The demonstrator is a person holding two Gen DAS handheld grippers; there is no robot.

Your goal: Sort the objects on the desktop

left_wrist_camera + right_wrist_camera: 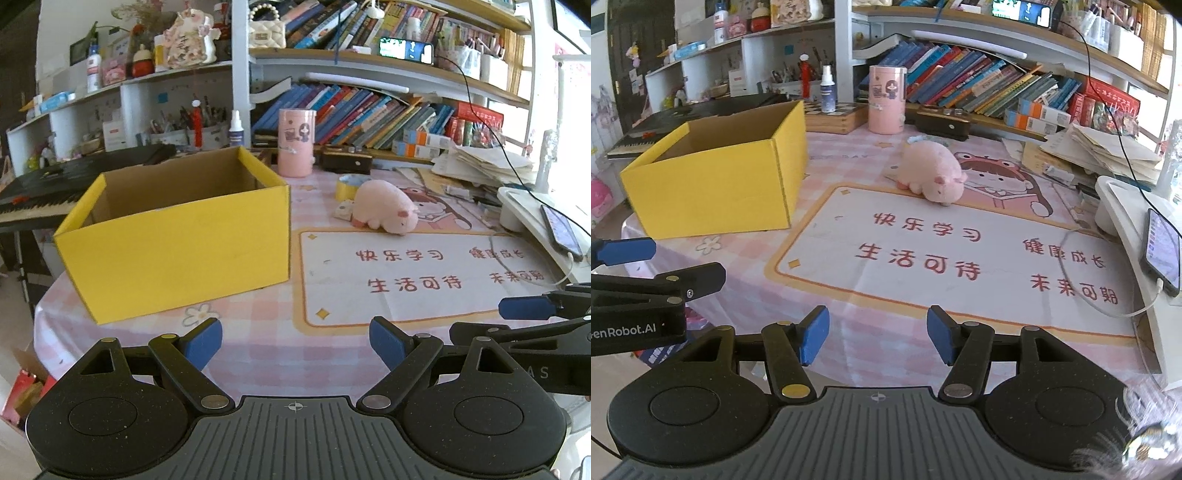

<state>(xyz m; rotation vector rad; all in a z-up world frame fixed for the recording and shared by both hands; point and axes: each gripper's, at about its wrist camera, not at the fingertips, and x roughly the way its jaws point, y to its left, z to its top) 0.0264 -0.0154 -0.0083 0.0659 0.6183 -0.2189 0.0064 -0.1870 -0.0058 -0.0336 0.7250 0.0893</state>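
Both grippers hover over the near edge of the table, nothing held. Left gripper jaws spread wide, empty; right gripper jaws parted somewhat less, also empty. Pink plush pig lies on the printed desk mat, well apart from both grippers, right of the open yellow cardboard box. A tape roll sits just behind the pig, touching or nearly so. Risks, judged: the soft pig may squash and slip from a shallow pinch; reaching past it could knock the tape roll; the two grippers sit close together and might collide; a phone with cable lies at right, snaggable.
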